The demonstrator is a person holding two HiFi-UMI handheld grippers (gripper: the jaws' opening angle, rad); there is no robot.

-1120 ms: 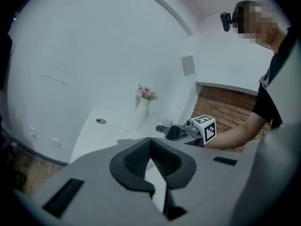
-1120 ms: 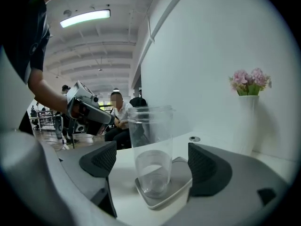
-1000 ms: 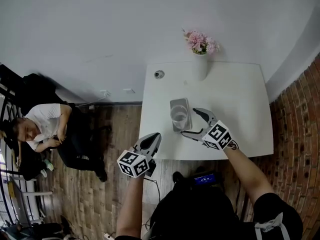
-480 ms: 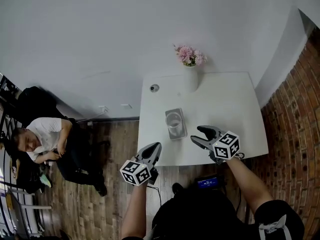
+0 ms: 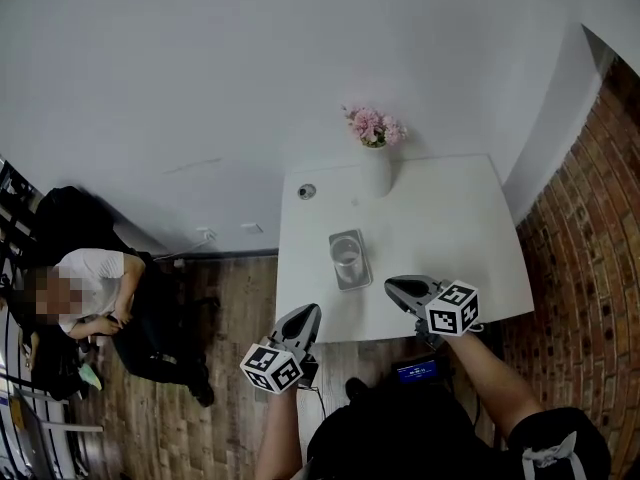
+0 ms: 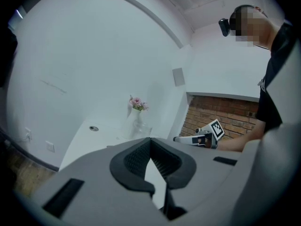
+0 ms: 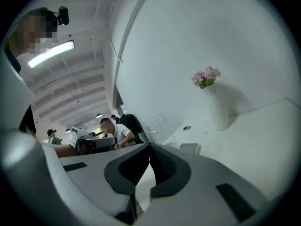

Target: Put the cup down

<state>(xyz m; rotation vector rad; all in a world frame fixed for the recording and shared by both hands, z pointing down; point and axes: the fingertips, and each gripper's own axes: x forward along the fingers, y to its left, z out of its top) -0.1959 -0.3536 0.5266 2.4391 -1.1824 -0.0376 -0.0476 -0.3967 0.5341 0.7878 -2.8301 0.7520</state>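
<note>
This looks like an open-plan office or shared workroom. A plain white surface (image 5: 450,228) with a round cable port (image 5: 307,191) stands against a bare white wall (image 5: 200,88). Low on that wall are sockets (image 5: 207,235), just above a wood-plank floor (image 5: 210,408), and a brick wall (image 5: 590,268) closes the right side. A white vase of pink flowers (image 5: 375,163) stands at the back edge of the surface. A person in a white shirt (image 5: 95,288) sits off to the left. The right gripper view shows another person (image 7: 51,135) seated farther back near a screen (image 7: 74,136). Above them is a high beamed ceiling with a long strip light (image 7: 49,53).
</note>
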